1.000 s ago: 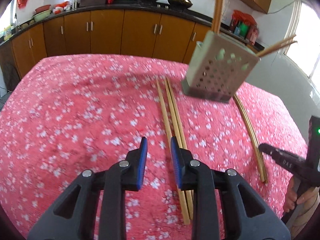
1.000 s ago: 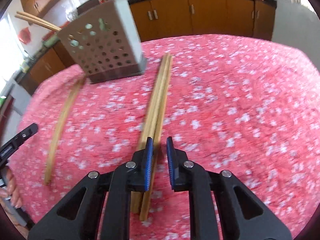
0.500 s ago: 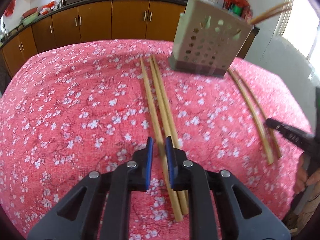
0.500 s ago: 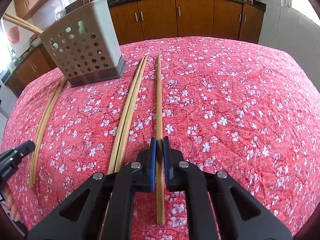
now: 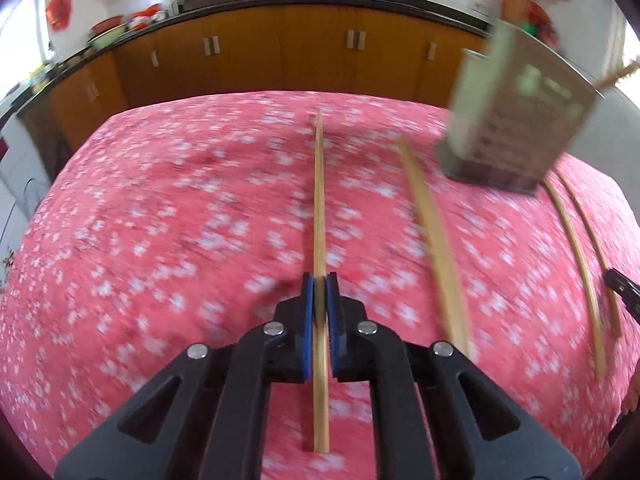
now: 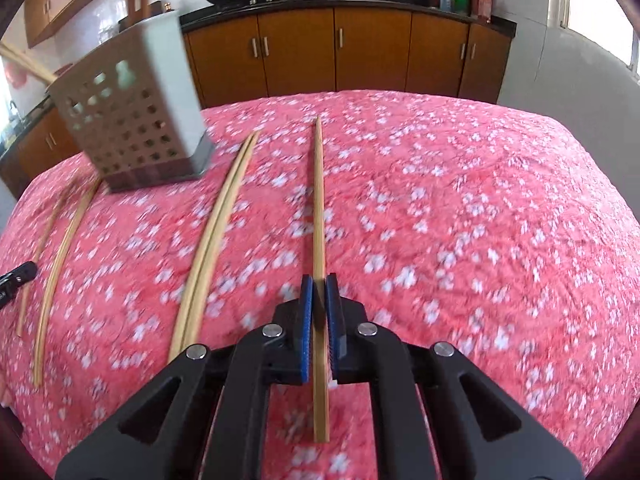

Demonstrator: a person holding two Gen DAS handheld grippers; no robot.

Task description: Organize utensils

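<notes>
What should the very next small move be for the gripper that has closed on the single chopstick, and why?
Probably lift it clear of the tablecloth and swing it left toward the perforated utensil holder. The right gripper is shut on the chopstick, which points straight ahead, and the holder, already holding chopsticks, stands ahead to the left. A pair of chopsticks lies between, so raise before swinging.

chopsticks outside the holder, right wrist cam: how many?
5. One chopstick clamped in the right gripper; a pair side by side left of it; two more left of the holder. Others stand inside the holder.
</notes>
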